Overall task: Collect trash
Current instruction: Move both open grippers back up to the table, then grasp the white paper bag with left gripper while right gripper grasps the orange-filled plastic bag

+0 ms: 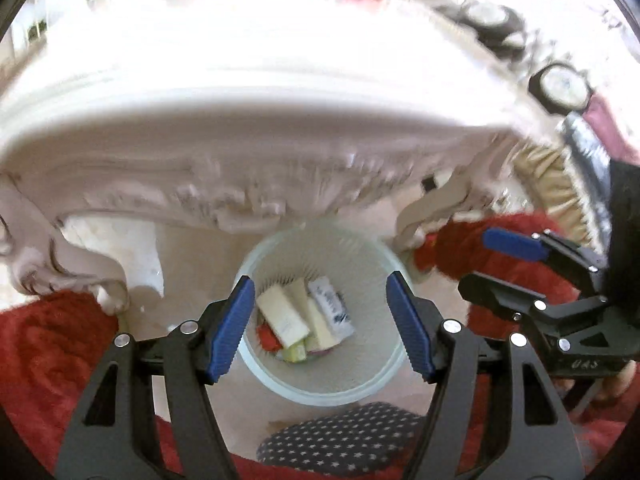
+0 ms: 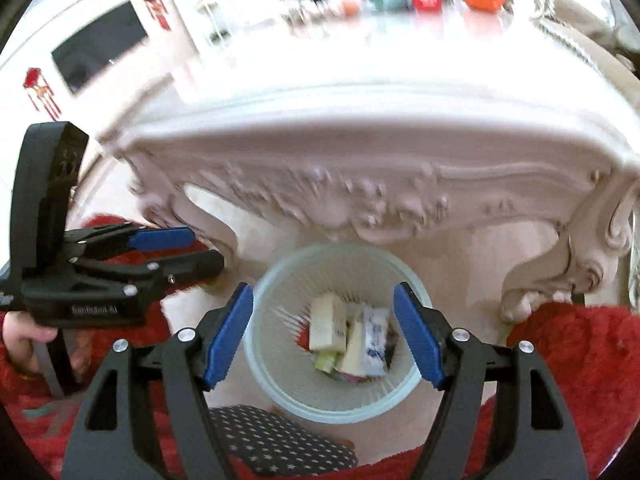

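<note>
Looming across the top of both views, the carved white table (image 1: pixel 240 168) fills the scene, its top washed out by glare with only blurred colourful clutter at the far edge. Below it, red rug (image 1: pixel 48 352) spreads on both sides over a pale floor. Down on that floor, just in front of the table's apron, stands the bin (image 1: pixel 384 376), pale and translucent, and both cameras look straight down into it. At its near side a dark star-patterned slipper (image 1: pixel 340 440) pokes in.

Left gripper (image 1: pixel 320 324) hangs above the bin with its blue pads spread wide and nothing between them. Right gripper (image 2: pixel 324 330) does the same beside it, jaws apart and empty too.

Smallest of all, the trash (image 1: pixel 304 320): cream wrappers, a white-and-blue sachet, scraps of red and green, all lying at the bottom of the bin.

By the look of it, this is the drop-off step, with both tools free over the bin. Next move likely calls for swinging up to the tabletop to hunt more litter, though the glare hides whether any remains.
</note>
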